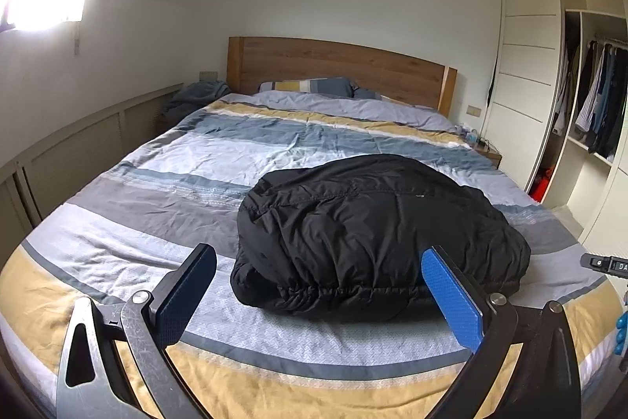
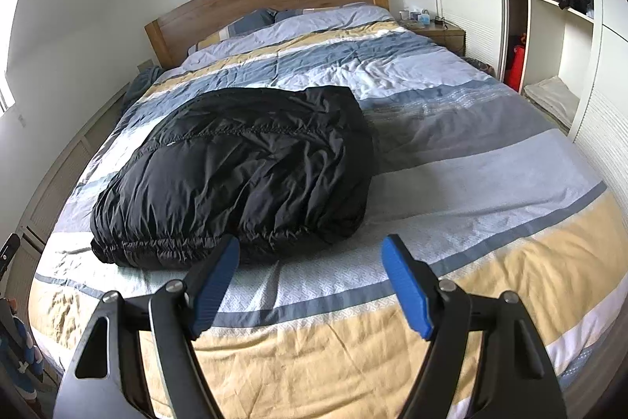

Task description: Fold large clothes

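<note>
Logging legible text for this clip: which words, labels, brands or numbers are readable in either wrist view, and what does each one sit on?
"DA": white letters on a black device at the right edge of the left wrist view, cut off by the frame, so the word is incomplete.
Small white mark on the black jacket: too small to read.
Items on the nightstand: too small to read.
Nothing else legible in either view.
</note>
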`<state>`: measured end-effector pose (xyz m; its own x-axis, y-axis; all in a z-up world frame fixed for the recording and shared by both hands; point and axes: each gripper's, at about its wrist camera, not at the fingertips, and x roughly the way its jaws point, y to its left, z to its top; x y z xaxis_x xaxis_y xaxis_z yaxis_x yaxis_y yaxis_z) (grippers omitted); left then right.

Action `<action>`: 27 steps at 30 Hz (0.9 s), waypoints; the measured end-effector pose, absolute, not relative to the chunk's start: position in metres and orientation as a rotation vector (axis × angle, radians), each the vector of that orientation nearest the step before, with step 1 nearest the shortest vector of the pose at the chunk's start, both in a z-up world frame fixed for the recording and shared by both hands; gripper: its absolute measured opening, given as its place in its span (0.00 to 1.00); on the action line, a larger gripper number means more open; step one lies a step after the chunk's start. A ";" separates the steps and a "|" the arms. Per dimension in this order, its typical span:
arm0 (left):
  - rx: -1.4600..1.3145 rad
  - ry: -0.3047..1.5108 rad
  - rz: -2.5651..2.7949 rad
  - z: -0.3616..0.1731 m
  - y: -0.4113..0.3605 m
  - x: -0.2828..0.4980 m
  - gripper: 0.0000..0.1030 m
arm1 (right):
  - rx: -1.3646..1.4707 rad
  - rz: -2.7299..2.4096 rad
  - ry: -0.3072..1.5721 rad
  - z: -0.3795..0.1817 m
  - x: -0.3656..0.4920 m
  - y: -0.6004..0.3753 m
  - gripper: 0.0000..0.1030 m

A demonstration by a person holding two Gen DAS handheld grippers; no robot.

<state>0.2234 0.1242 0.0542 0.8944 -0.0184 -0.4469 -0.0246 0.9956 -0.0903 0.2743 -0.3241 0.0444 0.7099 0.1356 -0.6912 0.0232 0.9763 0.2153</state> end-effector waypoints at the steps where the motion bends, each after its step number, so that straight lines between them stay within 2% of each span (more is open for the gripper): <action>1: -0.098 0.466 0.000 0.052 0.125 0.226 1.00 | 0.217 0.064 0.783 0.042 0.277 -0.323 0.72; 17: -0.119 0.555 0.020 0.009 0.136 0.283 1.00 | 0.281 0.060 0.853 -0.011 0.341 -0.329 0.72; 27: -0.275 0.643 0.053 -0.015 0.214 0.352 0.99 | 0.427 0.073 0.830 -0.020 0.398 -0.367 0.72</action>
<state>0.3519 0.2142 -0.0147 0.8003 -0.0364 -0.5985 -0.1330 0.9625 -0.2364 0.3977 -0.3671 -0.0201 0.6773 0.2273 -0.6997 0.1020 0.9129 0.3953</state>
